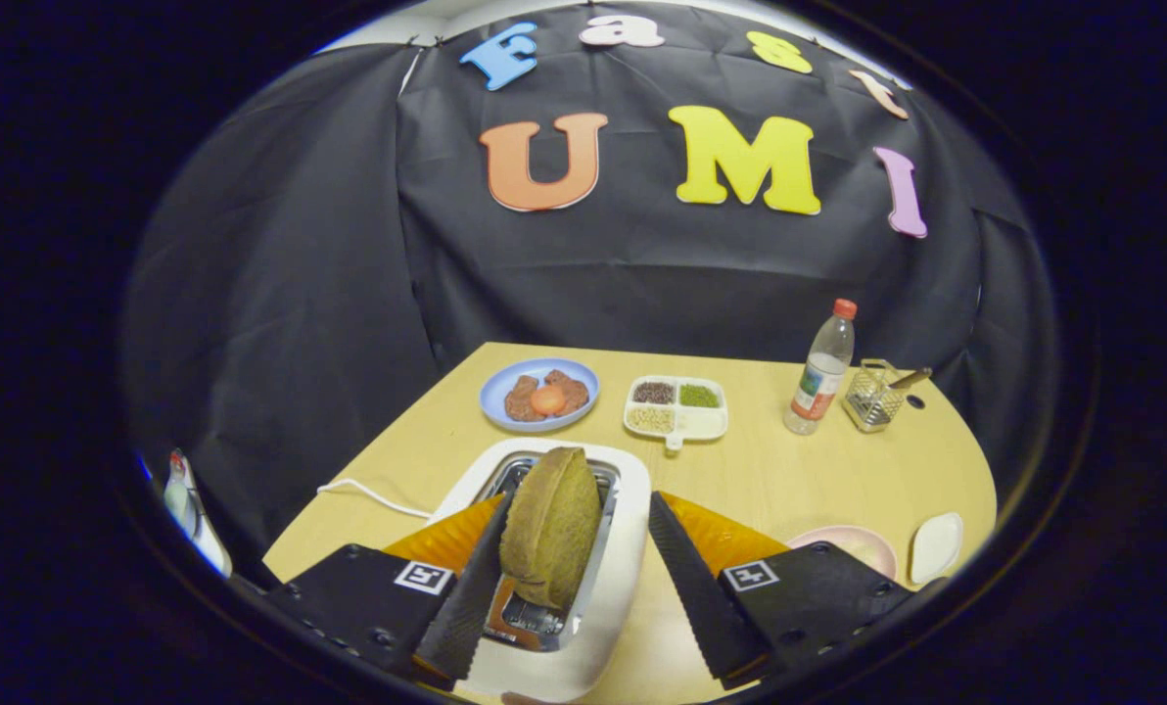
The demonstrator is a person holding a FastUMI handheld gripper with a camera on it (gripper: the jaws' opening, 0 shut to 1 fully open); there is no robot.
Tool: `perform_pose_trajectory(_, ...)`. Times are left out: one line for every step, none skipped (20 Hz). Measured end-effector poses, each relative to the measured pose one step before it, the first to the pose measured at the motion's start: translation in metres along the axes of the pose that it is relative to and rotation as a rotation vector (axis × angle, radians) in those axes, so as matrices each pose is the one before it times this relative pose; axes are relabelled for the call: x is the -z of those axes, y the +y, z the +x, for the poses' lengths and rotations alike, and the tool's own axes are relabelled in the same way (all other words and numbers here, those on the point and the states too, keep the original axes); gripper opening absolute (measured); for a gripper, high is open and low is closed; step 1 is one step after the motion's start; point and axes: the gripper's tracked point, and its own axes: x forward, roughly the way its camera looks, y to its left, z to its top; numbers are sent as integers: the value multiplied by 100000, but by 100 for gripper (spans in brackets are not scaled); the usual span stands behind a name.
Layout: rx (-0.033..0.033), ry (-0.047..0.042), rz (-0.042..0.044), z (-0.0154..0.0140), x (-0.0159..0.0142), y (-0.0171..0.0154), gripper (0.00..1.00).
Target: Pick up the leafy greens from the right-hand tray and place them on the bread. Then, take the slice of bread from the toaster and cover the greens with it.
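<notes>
A brown slice of bread (551, 527) stands upright in the slot of the white toaster (615, 578), tilted slightly. My gripper (579, 501) is open and straddles the toaster. The left finger lies right against the slice's left edge. The right finger stands apart from the slice, over the toaster's right rim. Beyond the toaster a blue plate (498, 390) holds brown pieces with a round orange-red slice (547, 399) on top.
A white divided tray (706, 423) of grains sits right of the blue plate. Further right stand a plastic bottle (821, 370) and a wire basket (872, 395). A pink plate (853, 543) and a small white dish (936, 546) lie beside my right finger. The toaster's cord (368, 493) trails left.
</notes>
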Motion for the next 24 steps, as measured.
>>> perform_pose_trajectory(-78, 627, 317, 152, 240, 95, 81)
perform_pose_trajectory(2198, -384, -651, -71, 6, -345, 77)
perform_pose_trajectory(2241, -1045, -300, -62, -123, -302, 69)
perform_pose_trajectory(-284, 498, -448, -119, 91, 246, 61)
perform_pose_trajectory(-437, -593, -882, -59, 68, 445, 53)
perform_pose_trajectory(768, -182, -158, 59, 65, -79, 45)
perform_pose_trajectory(-733, 436, 229, -140, 167, 235, 37)
perform_pose_trajectory(-1952, 1074, 464, 13, 323, 609, 28)
perform_pose_trajectory(21, 328, -217, -231, -46, 180, 20)
perform_pose_trajectory(982, -973, -370, -339, -151, -119, 13)
perform_pose_trajectory(-386, -1776, -716, -400, -361, 255, 13)
perform_pose_trajectory(1115, -2120, -810, -654, -548, -18, 13)
perform_pose_trajectory(1609, -2559, -187, -835, -805, -257, 13)
perform_pose_trajectory(-304, -2870, 1072, -747, -881, 201, 13)
perform_pose_trajectory(-872, -2311, 1505, -842, -904, 273, 13)
perform_pose_trajectory(-485, -2242, 698, -945, -1020, 1, 13)
perform_pose_trajectory(-584, -2383, 296, -870, -1164, 33, 13)
perform_pose_trajectory(-463, -2454, -3, -892, -1049, -16, 13)
perform_pose_trajectory(-293, -3055, -249, -1040, -1305, -161, 13)
perform_pose_trajectory(390, -2662, 134, -738, -971, -355, 13)
perform_pose_trajectory(252, -2625, 193, -789, -1093, -428, 13)
perform_pose_trajectory(-252, -1626, 258, -677, -786, -347, 13)
perform_pose_trajectory(-598, -1073, 652, -678, -685, -401, 13)
perform_pose_trajectory(-15, -997, 837, -657, -498, -549, 13)
